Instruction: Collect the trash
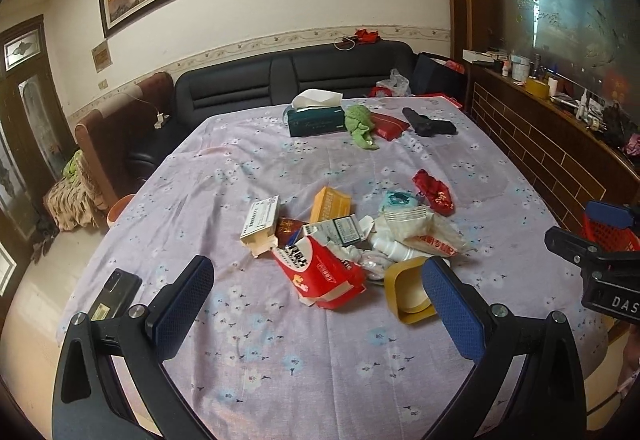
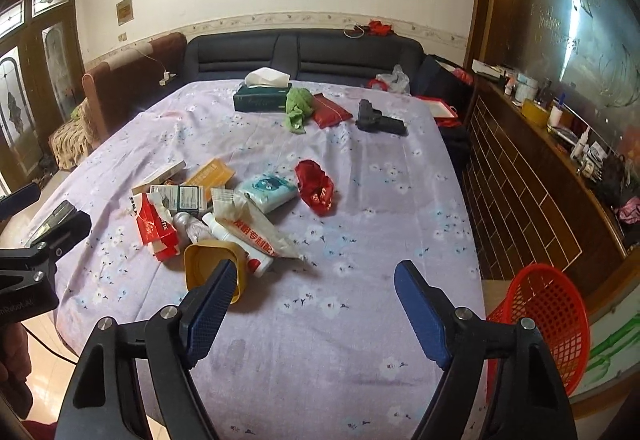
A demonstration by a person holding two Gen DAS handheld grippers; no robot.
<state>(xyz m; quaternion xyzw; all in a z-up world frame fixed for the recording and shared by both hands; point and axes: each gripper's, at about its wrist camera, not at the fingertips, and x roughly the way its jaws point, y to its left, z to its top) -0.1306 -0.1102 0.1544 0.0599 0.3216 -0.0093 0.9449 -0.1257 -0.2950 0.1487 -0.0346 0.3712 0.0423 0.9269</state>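
**Trash piled mid-table, both tongs released**

Trash (image 1: 344,240) sits heaped near the middle of the table (image 1: 320,368) on its floral cloth: a torn red carton (image 1: 320,268), white and orange boxes, a crumpled plastic bag (image 2: 256,228), a white bottle, and a yellow tub (image 2: 208,264) tipped on its side at the near edge.

I hold the left gripper (image 1: 316,300) spread wide over the pile's near side — the carton lies between its fingers, untouched. My right gripper (image 2: 316,304) also gapes, empty, over bare cloth just right of the tub. I judge that position suits it, since the red basket (image 2: 548,324) waits off the table's near right corner — a short carry for whatever I lift first.
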